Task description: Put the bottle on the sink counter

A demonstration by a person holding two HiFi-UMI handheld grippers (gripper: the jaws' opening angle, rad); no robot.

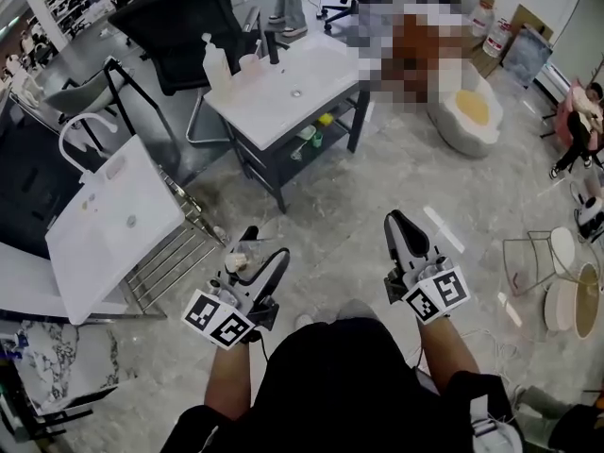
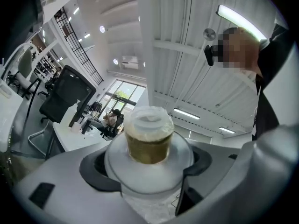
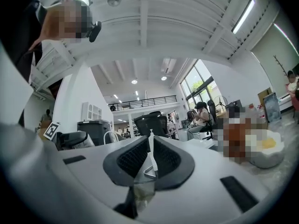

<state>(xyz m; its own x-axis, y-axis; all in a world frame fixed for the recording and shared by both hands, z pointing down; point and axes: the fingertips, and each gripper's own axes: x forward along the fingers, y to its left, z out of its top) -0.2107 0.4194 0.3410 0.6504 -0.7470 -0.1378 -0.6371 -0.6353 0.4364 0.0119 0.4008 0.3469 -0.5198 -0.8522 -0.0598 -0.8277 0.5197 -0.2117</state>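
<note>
The bottle (image 2: 148, 136) stands cap-up between the jaws of your left gripper (image 2: 147, 168). The jaws are spread wide and press on its body below the neck. In the head view it hangs low at about 7 o'clock, over the floor and not above any counter. Your right gripper (image 3: 149, 155) is at 5 o'clock, pinched closed on nothing.

Carry the bottle upright and bring its base over a bare patch of white top, away from the drain and the edge. Lower it until the base rests flat, and only then let the jaws part. The hold looks high on the bottle, so I judge a quick swing could tip it.

Two sink counters are in sight, and I cannot tell which one is meant:
- **Nearer sink counter** (image 1: 113, 225): at 9 o'clock, mostly bare, with a wire rack (image 1: 175, 258) just beside it.
- **Farther sink counter** (image 1: 283, 92): at 12 o'clock, with dispensers (image 1: 215, 64) and a dark faucet (image 1: 272, 41) along its back.

The pale marble floor (image 1: 340, 225) lies between you and both. A black office chair (image 1: 179, 17) stands at 11 o'clock.
</note>
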